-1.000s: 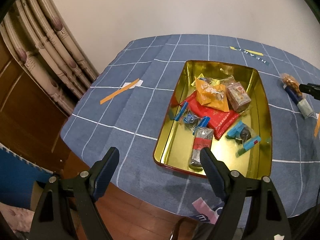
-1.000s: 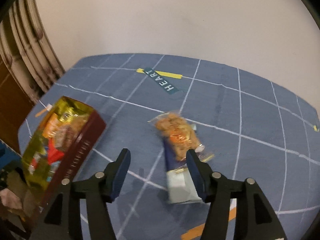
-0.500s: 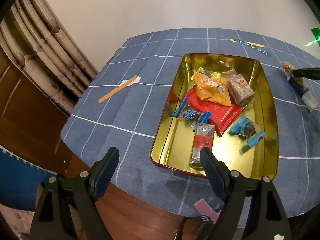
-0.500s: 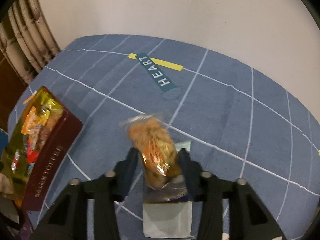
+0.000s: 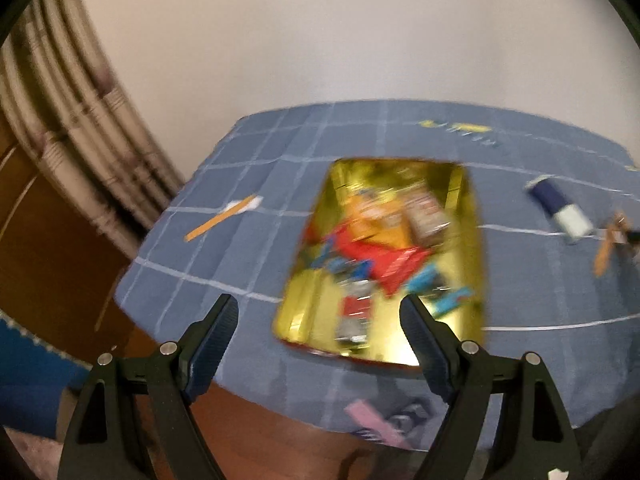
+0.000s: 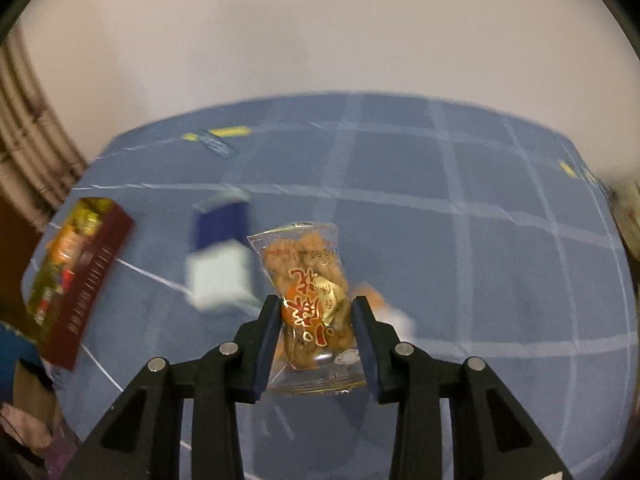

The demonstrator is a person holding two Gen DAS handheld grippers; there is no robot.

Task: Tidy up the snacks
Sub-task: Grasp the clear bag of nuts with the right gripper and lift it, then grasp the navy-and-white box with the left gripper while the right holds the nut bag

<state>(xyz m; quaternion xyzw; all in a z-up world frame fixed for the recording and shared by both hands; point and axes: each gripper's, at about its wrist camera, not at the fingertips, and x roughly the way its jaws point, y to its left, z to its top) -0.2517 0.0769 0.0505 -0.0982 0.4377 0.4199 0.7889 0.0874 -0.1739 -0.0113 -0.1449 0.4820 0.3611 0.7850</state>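
Blue grid tablecloth point(image 6: 400, 208): your right gripper point(image 6: 316, 322) pinches the clear fried-snack packet point(image 6: 310, 292), lifted; carry it to the gold tin point(image 5: 468, 248). Left gripper point(image 5: 320, 316) gapes wide, empty.

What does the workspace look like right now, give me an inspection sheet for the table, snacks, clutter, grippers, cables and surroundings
Surface: blue grid tablecloth over the table.
Job's things: gold tin holding mixed snack packets; clear snack packet held off the cloth; navy and white packet lying on the cloth beside it.
Clutter: orange strip left of the tin.
Grippers: left gripper open, empty; right gripper shut on the clear snack packet.
Cables: nothing seen.
Surroundings: white wall, curtain on the left.
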